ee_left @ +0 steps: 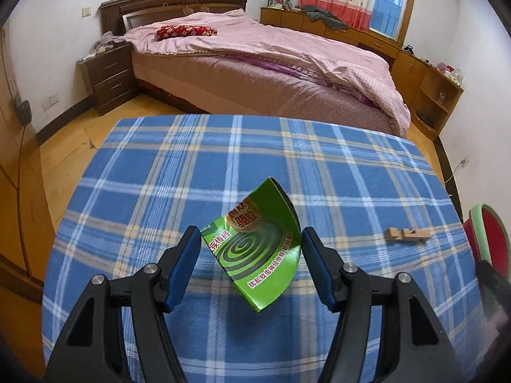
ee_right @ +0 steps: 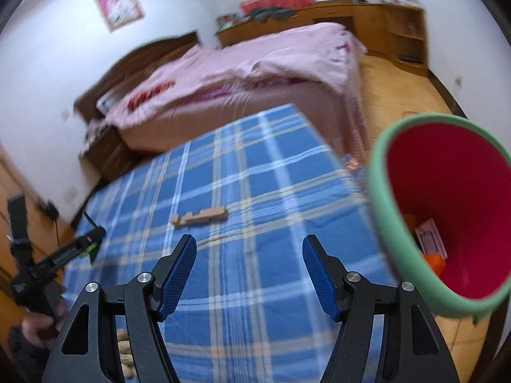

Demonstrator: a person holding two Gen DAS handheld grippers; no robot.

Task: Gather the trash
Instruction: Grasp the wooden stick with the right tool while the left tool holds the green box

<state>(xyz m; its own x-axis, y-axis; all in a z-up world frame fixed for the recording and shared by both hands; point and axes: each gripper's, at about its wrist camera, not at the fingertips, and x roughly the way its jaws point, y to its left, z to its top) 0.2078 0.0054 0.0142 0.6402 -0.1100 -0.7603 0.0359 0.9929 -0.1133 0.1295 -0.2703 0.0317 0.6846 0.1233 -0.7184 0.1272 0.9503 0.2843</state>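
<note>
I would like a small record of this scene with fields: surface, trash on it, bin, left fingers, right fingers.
surface: blue plaid cloth
trash on it: green box, bent; wooden piece
bin: red inside, green rim, some trash already in it
left fingers: left gripper on either side of the green box, grip not clear
right fingers: right gripper open, empty

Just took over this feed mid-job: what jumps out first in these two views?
A bright green box sits between the open left claw fingers, above the blue plaid cloth; whether the pads touch it is unclear. At the right, off the cloth's edge, a green-rimmed red bin gapes with scraps already inside. A small wooden piece lies on the cloth ahead of the empty, open right claw.
</note>
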